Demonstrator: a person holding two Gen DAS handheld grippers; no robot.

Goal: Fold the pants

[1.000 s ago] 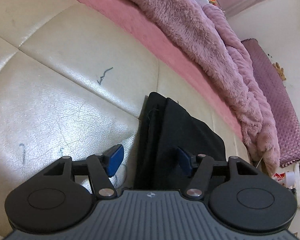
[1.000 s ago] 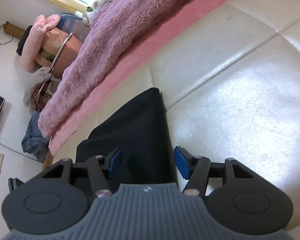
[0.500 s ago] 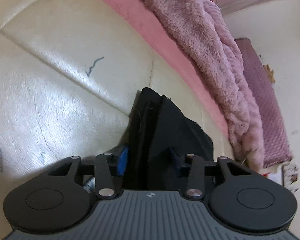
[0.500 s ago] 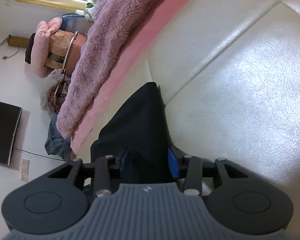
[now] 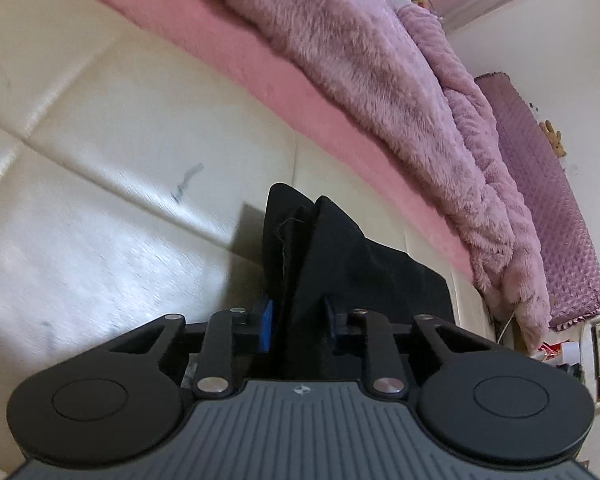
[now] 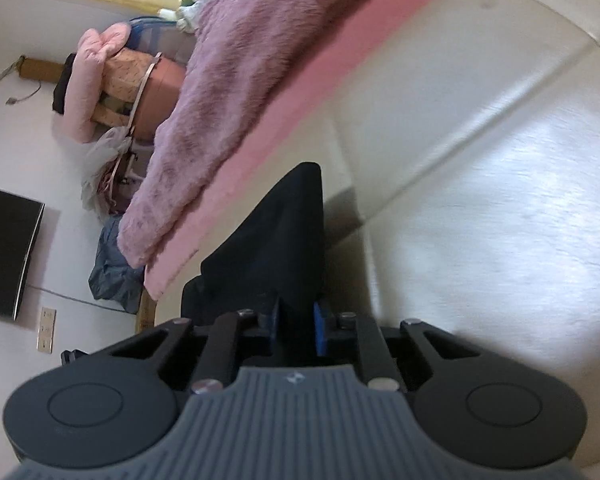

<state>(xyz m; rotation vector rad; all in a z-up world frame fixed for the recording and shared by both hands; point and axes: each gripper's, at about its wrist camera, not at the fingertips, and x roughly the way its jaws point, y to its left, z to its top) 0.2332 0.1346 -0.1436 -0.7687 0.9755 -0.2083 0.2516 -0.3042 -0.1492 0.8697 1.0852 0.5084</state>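
The black pants (image 5: 340, 248) lie on a cream leather cushion (image 5: 100, 220), bunched into a raised peak. In the left wrist view my left gripper (image 5: 298, 322) has a thick fold of the cloth between its blue pads (image 5: 266, 326); its jaws are closing and press on the fabric. The right wrist view shows the same pants (image 6: 284, 232) pulled up into a narrow ridge. There my right gripper (image 6: 298, 324) is closing too, pinching the near edge between its pads (image 6: 320, 330). Both gripped edges are lifted off the cushion (image 6: 480, 240).
A pink sheet edge (image 5: 260, 64) and a fluffy mauve blanket (image 5: 360, 60) run along the far side of the cushion. Beyond are a purple padded cover (image 5: 548, 200), a dark screen (image 6: 8, 252), a chair piled with pink bedding (image 6: 112, 80) and a blue heap (image 6: 108, 268).
Both pairs of jaws have gone from wide apart around the pants to pinched on the cloth. The fabric has risen from lying flat into a peak, and both views are slightly blurred.
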